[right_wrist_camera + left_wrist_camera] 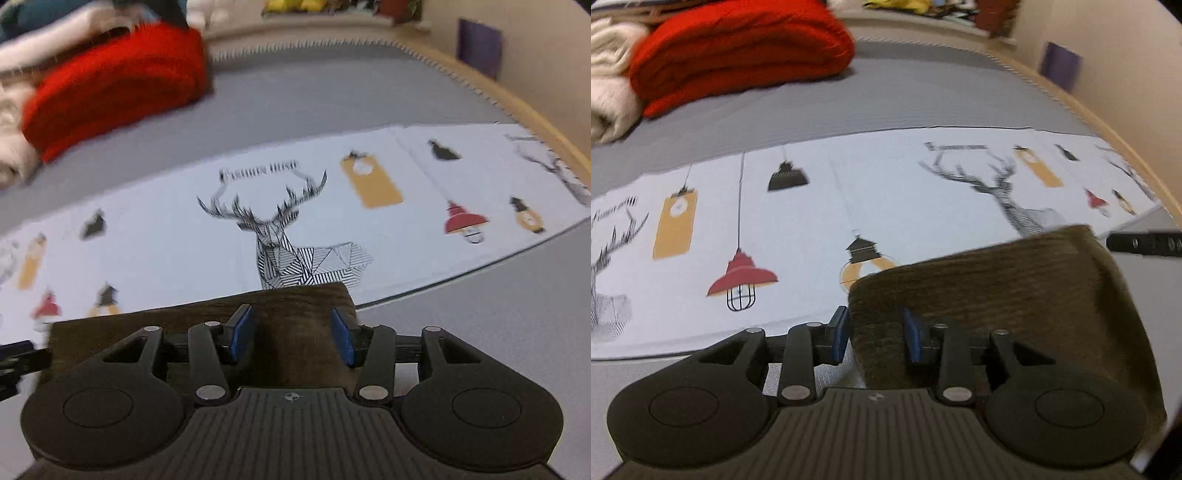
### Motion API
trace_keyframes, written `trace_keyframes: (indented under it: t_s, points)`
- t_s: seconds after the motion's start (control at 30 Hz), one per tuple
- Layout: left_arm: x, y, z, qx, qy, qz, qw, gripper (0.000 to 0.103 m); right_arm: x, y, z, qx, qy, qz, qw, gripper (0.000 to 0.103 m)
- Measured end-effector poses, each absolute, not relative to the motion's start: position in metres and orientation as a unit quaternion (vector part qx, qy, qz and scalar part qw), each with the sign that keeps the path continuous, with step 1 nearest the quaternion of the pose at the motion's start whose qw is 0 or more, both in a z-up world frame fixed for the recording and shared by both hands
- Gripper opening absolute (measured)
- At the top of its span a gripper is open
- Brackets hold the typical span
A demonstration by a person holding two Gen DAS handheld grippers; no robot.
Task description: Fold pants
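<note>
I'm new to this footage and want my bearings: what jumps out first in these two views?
The bright red folded knit at the far left of the grey bed, beside cream woollens, catches the eye first. Next comes the white cloth printed with lamps and a line-drawn deer across the middle. Nearest, dark brown ribbed pants lie folded on that cloth, between the blue pads of each gripper.

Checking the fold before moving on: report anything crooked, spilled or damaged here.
Nothing stands out. The brown pants lie folded on the printed cloth; no spill or tear shows. Motion blur hides finer creases.
</note>
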State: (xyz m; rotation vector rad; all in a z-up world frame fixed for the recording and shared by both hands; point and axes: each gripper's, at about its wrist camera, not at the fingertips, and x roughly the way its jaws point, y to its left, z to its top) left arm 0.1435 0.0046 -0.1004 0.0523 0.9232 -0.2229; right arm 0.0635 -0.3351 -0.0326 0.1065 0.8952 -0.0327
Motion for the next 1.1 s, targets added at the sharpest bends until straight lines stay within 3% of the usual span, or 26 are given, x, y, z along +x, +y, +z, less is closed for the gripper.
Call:
trace_keyframes:
  t_s: [0.17, 0.2, 0.23, 0.27, 0.3, 0.33, 0.4, 0.47, 0.57, 0.67, 0.7, 0.77, 0.8, 0.83, 0.9, 1.1]
  points:
    - [0.119, 0.006, -0.105, 0.052, 0.456, -0.162, 0.874, 0.036, -0.005, -0.325, -0.034, 0.027, 0.446, 0.008, 0.895, 0.059]
    - [0.117, 0.005, -0.116, 0.074, 0.473, -0.161, 0.863, 0.041, -0.013, -0.325, -0.041, 0.018, 0.455, 0.007, 0.89, 0.061]
    - [0.112, 0.006, -0.127, 0.091, 0.479, -0.156, 0.859, 0.055, -0.02, -0.325, -0.052, 0.0, 0.466, 0.006, 0.885, 0.062]
    - [0.109, 0.007, -0.131, 0.097, 0.478, -0.144, 0.861, 0.059, -0.025, -0.325, -0.067, -0.03, 0.482, 0.0, 0.875, 0.065]
    - [0.108, 0.008, -0.128, 0.09, 0.478, -0.138, 0.863, 0.059, -0.029, -0.328, -0.081, -0.05, 0.499, -0.008, 0.865, 0.073]
    - [0.106, 0.007, -0.121, 0.083, 0.479, -0.132, 0.864, 0.051, -0.032, -0.332, -0.087, -0.04, 0.507, -0.015, 0.861, 0.072]
    - [0.096, 0.002, -0.106, 0.085, 0.462, -0.14, 0.871, 0.045, -0.04, -0.345, -0.078, 0.02, 0.501, -0.03, 0.865, 0.068]
    - [0.082, -0.005, -0.098, 0.104, 0.44, -0.167, 0.876, 0.045, -0.051, -0.344, -0.065, 0.012, 0.474, -0.021, 0.88, 0.067]
    - [0.073, -0.011, -0.129, 0.154, 0.497, -0.151, 0.84, 0.048, -0.054, -0.337, -0.081, -0.064, 0.506, -0.024, 0.86, 0.071]
    - [0.064, -0.015, -0.117, 0.164, 0.492, -0.135, 0.844, 0.047, -0.057, -0.35, -0.069, 0.006, 0.524, -0.046, 0.85, 0.069]
    - [0.059, -0.016, -0.103, 0.158, 0.481, -0.135, 0.852, 0.05, -0.06, -0.35, -0.056, 0.016, 0.516, -0.053, 0.855, 0.067]
    - [0.045, -0.016, -0.069, 0.13, 0.445, -0.141, 0.875, 0.067, -0.069, -0.345, -0.023, 0.013, 0.479, -0.043, 0.877, 0.07]
    - [0.039, -0.016, -0.052, 0.113, 0.425, -0.132, 0.888, 0.087, -0.075, -0.341, -0.006, 0.009, 0.458, -0.032, 0.889, 0.077]
    - [0.032, -0.016, -0.036, 0.098, 0.405, -0.118, 0.901, 0.094, -0.083, -0.337, 0.014, 0.002, 0.431, -0.02, 0.902, 0.082]
    - [0.014, -0.015, -0.005, 0.074, 0.367, -0.095, 0.923, 0.097, -0.095, -0.331, 0.043, -0.005, 0.392, -0.003, 0.92, 0.097]
    - [-0.037, -0.014, 0.034, -0.012, 0.315, -0.039, 0.948, 0.103, -0.133, -0.318, 0.078, -0.016, 0.293, 0.039, 0.955, 0.102]
